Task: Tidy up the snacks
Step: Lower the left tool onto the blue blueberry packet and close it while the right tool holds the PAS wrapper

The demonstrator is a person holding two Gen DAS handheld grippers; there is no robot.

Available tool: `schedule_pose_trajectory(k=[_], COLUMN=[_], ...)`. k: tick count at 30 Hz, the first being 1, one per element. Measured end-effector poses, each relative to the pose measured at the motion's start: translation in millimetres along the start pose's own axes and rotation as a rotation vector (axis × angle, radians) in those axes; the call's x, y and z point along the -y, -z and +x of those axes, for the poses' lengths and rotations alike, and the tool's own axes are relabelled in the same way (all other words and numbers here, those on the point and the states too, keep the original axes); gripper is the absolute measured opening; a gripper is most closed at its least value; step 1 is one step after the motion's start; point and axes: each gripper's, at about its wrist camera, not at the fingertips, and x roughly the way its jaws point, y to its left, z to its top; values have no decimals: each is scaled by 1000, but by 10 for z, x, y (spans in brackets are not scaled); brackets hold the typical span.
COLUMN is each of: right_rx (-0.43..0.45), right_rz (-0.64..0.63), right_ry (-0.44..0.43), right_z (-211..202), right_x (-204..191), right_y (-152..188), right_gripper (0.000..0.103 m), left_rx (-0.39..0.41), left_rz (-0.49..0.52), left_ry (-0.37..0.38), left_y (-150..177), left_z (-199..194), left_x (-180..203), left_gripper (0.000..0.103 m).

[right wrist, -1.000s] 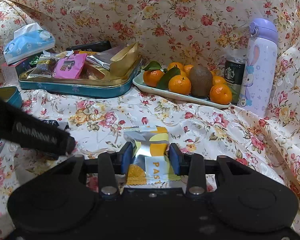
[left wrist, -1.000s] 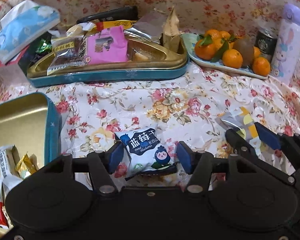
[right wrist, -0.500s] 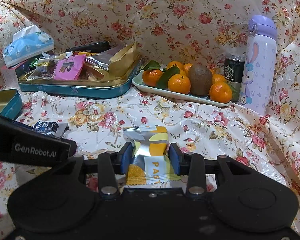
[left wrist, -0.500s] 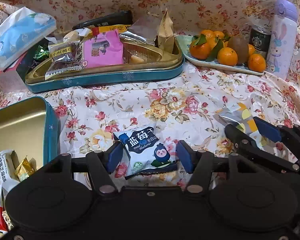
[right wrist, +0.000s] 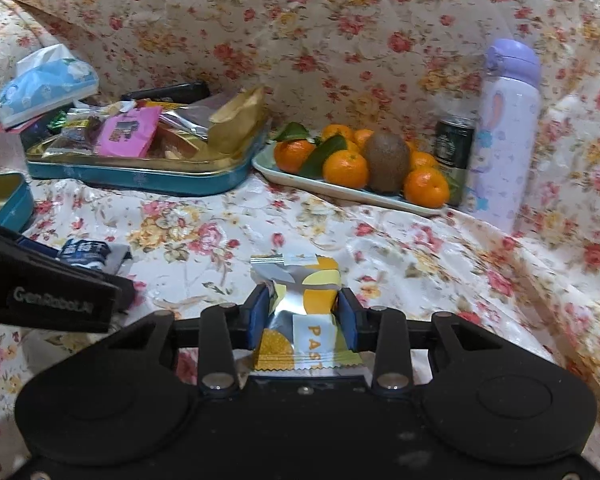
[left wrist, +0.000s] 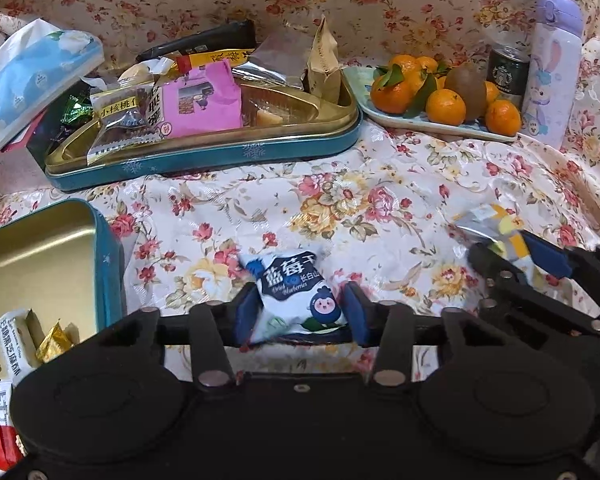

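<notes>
From the left wrist camera, the left gripper (left wrist: 300, 312) hangs low over the flowery cloth (left wrist: 380, 200), and a small blueberry packet (left wrist: 296, 296) lies on the cloth between its blue pads. The jaws are closing in on the packet; the left pad touches its edge, and a thin gap shows on the other side. To the left stands an open blue tin (left wrist: 104, 260) with a few wrapped snacks in its corner. Farther back is a wide tin tray (left wrist: 220, 156) piled with snack packs, with a tissue pack (left wrist: 32, 80) beside it. At the back right sit a plate of oranges (left wrist: 428, 124), a dark can (left wrist: 506, 72) and a purple bottle (left wrist: 552, 72). At the right edge the right gripper (left wrist: 516, 252) is pinching a yellow and silver packet (left wrist: 496, 224). From the right wrist camera, the right gripper (right wrist: 304, 316) has its pads pressed on both sides of that yellow and silver packet (right wrist: 304, 308), which rests on the cloth (right wrist: 420, 248). The jaws are squeezing in a little more. The left gripper (right wrist: 48, 276) comes in at the left edge, with the blueberry packet (right wrist: 86, 252) just beyond it. The tin tray (right wrist: 140, 178), plate of oranges (right wrist: 340, 190) and bottle (right wrist: 504, 132) stand behind.
</notes>
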Motion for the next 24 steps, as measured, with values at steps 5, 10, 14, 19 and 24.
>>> schedule_pose_trajectory(k=[5,10,14,19,24], right_rx=[-37,-38,-21,-3,-3], right_rz=[76,128,117,98,139], right_ry=[16,15,37,56,46], right_z=[-221,-471,-575,-599,-607], right_x=[122,191,161,110,150], right_y=[128,337,452,491,499], right_gripper=[37,37,38,39,40], left_rx=[-11,0,16,4,-12], left_rz=[-4,14,7,-12,5], left_ry=[21,44,77,116,130], left_y=[92,241,301,284,271], left_z=[-85,-188,-228,-236,-231], left_x=[-50,-84,-149,-224,-218], left_gripper=[50,50,50,52,56])
